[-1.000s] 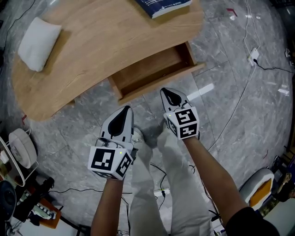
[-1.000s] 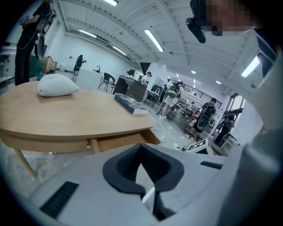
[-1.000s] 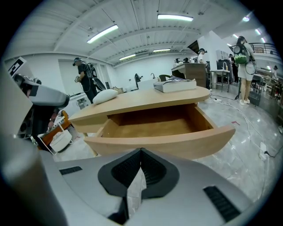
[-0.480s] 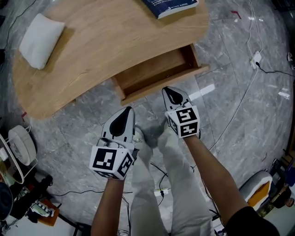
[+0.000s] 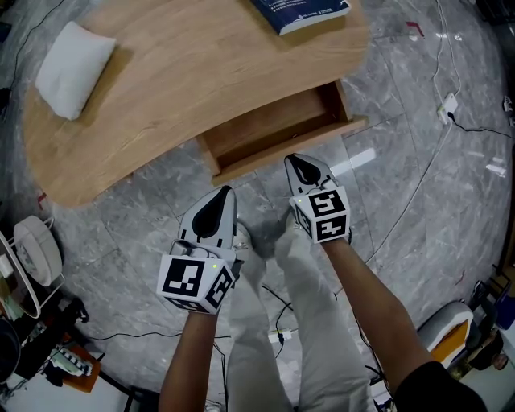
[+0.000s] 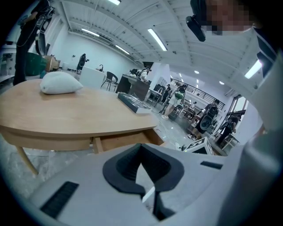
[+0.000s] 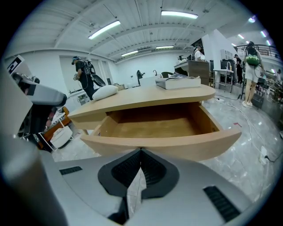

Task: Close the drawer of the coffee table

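Note:
The wooden coffee table (image 5: 177, 72) has its drawer (image 5: 273, 125) pulled open and empty; the curved drawer front (image 5: 322, 137) faces me. My right gripper (image 5: 299, 166) is shut with nothing in it, its tip just short of the drawer front (image 7: 159, 143). The right gripper view looks straight into the open drawer (image 7: 154, 126) over the right gripper (image 7: 140, 155). My left gripper (image 5: 219, 199) is also shut and holds nothing; it hangs over the floor a little farther from the table. In the left gripper view the left gripper (image 6: 141, 152) faces the table (image 6: 66, 114) and the drawer (image 6: 124, 140).
A white pillow (image 5: 72, 56) and a dark blue book (image 5: 302, 12) lie on the tabletop. Cables (image 5: 438, 72) run over the grey marble floor at the right. A white round appliance (image 5: 36, 253) and clutter stand at the lower left. The person's legs (image 5: 265, 322) are below the grippers.
The table has drifted slightly right in the head view. Both grippers stay shut in about the same place before the drawer, which is still open.

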Available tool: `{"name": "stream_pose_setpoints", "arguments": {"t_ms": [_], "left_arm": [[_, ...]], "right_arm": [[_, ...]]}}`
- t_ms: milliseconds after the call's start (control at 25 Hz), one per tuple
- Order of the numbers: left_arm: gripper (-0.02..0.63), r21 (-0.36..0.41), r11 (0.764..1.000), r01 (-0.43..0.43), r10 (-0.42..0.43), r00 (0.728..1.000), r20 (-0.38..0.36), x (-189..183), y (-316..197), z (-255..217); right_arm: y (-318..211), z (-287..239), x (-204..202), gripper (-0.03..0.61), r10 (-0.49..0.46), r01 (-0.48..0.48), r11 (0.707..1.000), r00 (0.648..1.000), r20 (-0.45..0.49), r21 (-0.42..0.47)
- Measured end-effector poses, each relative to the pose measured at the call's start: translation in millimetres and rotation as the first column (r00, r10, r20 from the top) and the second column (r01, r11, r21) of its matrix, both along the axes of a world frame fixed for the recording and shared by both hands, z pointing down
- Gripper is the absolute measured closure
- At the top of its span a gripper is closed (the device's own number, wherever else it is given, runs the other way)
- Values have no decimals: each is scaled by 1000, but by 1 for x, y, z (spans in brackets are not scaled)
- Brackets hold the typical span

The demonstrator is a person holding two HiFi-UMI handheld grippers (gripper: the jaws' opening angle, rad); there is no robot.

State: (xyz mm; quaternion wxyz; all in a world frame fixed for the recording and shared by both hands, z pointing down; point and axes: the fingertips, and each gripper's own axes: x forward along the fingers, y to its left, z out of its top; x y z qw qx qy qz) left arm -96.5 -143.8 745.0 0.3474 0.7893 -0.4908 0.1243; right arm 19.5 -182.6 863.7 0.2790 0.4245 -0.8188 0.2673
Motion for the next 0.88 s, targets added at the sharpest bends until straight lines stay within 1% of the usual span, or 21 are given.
{"name": "stream_pose_setpoints", "arguments": {"t_ms": [160, 360, 880], "left_arm": [[612, -1, 1000, 3, -3, 1000, 2, 0, 0, 0], [612, 1, 1000, 2, -2, 1000, 6, 0, 0, -1], [612, -5, 1000, 31, -31, 1000, 3, -5, 3, 1]], "right_arm": [[-2, -1, 0, 565, -2, 2, 1000, 1000, -4, -4], [-11, -8, 1, 565, 12, -12, 1000, 1000, 11, 19], [-29, -12, -5, 565, 6, -6, 999, 1000, 15, 36]]}}
